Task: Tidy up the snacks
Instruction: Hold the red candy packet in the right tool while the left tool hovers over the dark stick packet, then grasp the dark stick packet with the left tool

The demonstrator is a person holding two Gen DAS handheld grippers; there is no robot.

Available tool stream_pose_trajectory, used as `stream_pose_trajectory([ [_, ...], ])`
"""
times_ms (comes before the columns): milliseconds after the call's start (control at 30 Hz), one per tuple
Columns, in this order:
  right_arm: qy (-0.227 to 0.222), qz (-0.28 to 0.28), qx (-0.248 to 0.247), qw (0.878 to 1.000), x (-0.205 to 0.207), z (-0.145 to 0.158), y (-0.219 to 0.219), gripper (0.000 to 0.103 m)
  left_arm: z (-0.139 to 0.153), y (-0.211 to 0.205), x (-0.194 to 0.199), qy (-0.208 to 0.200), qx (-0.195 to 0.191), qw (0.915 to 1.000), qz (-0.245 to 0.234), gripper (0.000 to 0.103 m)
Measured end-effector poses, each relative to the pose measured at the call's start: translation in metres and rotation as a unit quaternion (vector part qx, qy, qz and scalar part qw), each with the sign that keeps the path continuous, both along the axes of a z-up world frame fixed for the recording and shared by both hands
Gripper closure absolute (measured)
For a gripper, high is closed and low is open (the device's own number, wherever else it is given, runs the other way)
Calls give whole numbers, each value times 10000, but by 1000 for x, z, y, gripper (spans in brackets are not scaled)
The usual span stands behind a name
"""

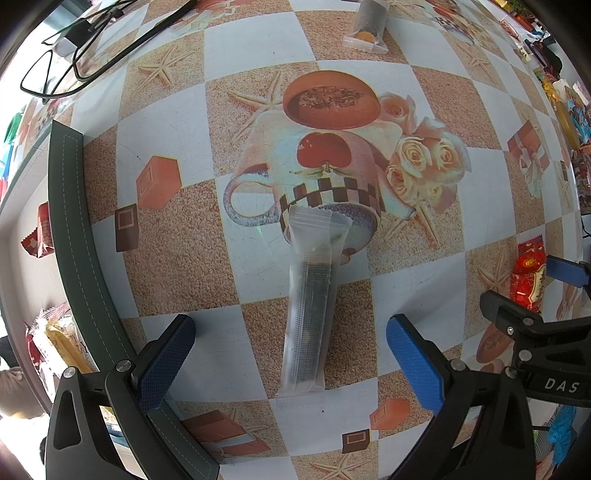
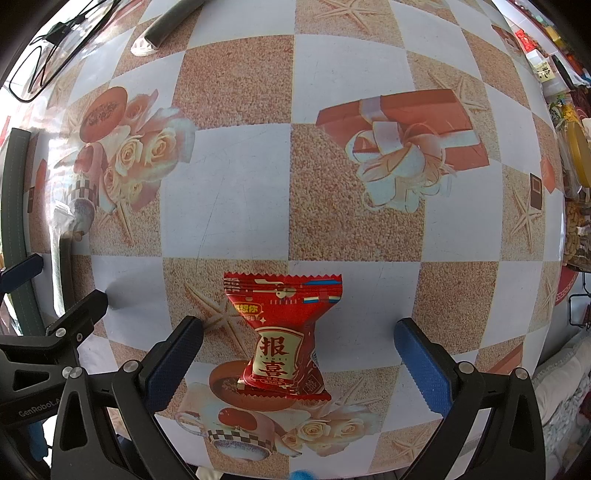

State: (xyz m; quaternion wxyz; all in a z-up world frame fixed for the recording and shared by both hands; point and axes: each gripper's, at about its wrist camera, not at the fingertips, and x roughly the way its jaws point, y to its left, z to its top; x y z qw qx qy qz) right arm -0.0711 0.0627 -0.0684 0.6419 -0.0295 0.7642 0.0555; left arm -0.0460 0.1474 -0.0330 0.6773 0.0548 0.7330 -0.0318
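Note:
A long clear packet with a dark snack inside (image 1: 308,306) lies on the patterned tablecloth. My left gripper (image 1: 291,332) is open with its blue fingers on either side of the packet's near half, not touching it. A red snack packet with gold Chinese characters (image 2: 282,338) lies flat on the cloth. My right gripper (image 2: 299,332) is open around it, fingers apart from it. The red packet also shows in the left wrist view (image 1: 528,277), beside the right gripper's body. The clear packet shows at the left edge of the right wrist view (image 2: 61,254).
A dark green box wall (image 1: 79,251) curves along the left, with several wrapped snacks (image 1: 55,343) beyond it. Another clear packet with an orange item (image 1: 367,27) lies at the far edge. Black wire glasses (image 1: 70,59) lie far left. Jars and clutter (image 2: 576,206) stand to the right.

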Motion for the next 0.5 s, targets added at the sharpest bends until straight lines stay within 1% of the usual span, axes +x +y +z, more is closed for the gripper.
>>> stream_pose_trajectory([
  [67, 22, 6, -1, 10000, 0, 0, 0, 0, 0, 0, 1, 22, 7, 10000, -25, 0],
  [200, 283, 12, -35, 9996, 9, -4, 0, 0, -2, -1, 3, 123, 36, 9999, -67, 0],
  [267, 302, 12, -67, 9995, 13, -3, 1, 1, -2, -3, 4, 173, 37, 9998, -122, 2],
  [333, 216, -9, -45, 9998, 16, 2, 1, 8, 1, -6, 4, 153, 36, 9997, -200, 7],
  [400, 140, 3, -25, 9999, 18, 8, 2, 22, 4, -10, 3, 113, 32, 9995, -294, 11],
  [433, 92, 19, -19, 10000, 20, 11, 3, 26, 5, -12, 2, 86, 30, 9994, -331, 14],
  [467, 53, 13, -16, 10000, 22, 13, 3, 33, 7, -14, 2, 34, 23, 9993, -359, 16],
  [500, -1, -20, -14, 10000, 25, 16, 2, 42, 9, -16, 1, -12, 8, 9993, -366, 22],
])
